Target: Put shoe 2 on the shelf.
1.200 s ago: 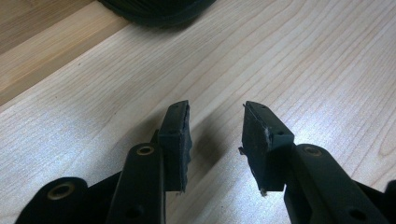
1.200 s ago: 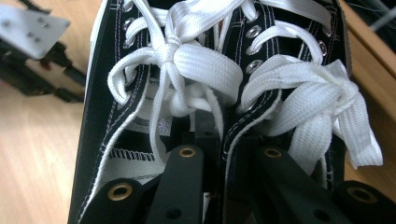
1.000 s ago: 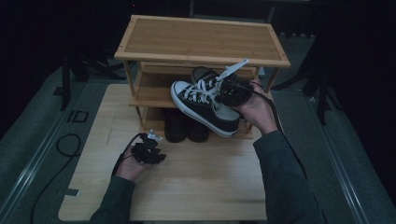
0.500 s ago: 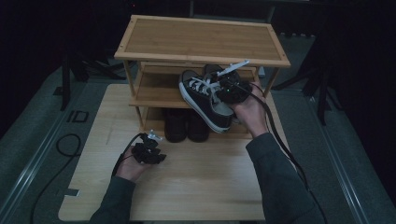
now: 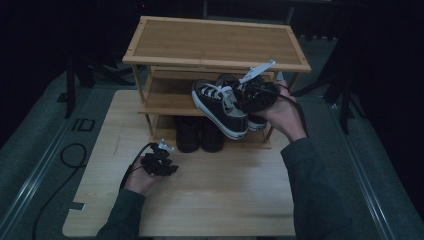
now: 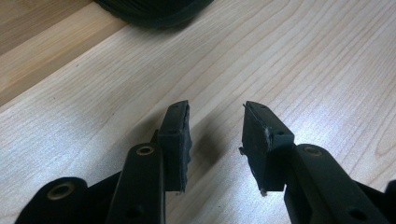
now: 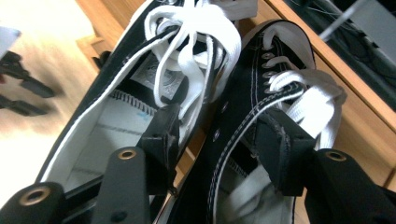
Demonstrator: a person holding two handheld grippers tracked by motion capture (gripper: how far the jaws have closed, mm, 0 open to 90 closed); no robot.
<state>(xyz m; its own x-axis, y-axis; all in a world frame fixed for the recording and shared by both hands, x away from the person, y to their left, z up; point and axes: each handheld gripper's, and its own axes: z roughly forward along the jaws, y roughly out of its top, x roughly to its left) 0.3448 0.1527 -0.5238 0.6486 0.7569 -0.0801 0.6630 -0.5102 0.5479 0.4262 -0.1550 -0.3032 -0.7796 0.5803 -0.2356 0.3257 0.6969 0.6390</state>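
Two black sneakers with white laces lie side by side at the right end of the bamboo rack's middle shelf (image 5: 167,97). The nearer sneaker (image 5: 220,107) pokes its toe over the shelf's front edge; the other (image 5: 256,121) is mostly hidden behind my hand. My right gripper (image 5: 250,95) sits over their openings. In the right gripper view one jaw is inside the left sneaker (image 7: 107,121) and the other inside the right sneaker (image 7: 275,70). This gripper (image 7: 219,135) has just been opening, with the two inner walls loose between its jaws. My left gripper (image 5: 159,162) rests low on the table, open (image 6: 215,130) and empty.
A pair of dark shoes (image 5: 200,135) stands on the rack's bottom shelf, and its sole edge (image 6: 154,7) lies just ahead of the left gripper. The rack's top shelf (image 5: 215,42) is bare. The wooden tabletop (image 5: 225,190) extends in front of the rack. A cable (image 5: 75,155) lies on the floor at left.
My right hand lowered the tilted sneakers toward the rack until they lay on the middle shelf. Its jaws have spread apart. The left hand stayed put.
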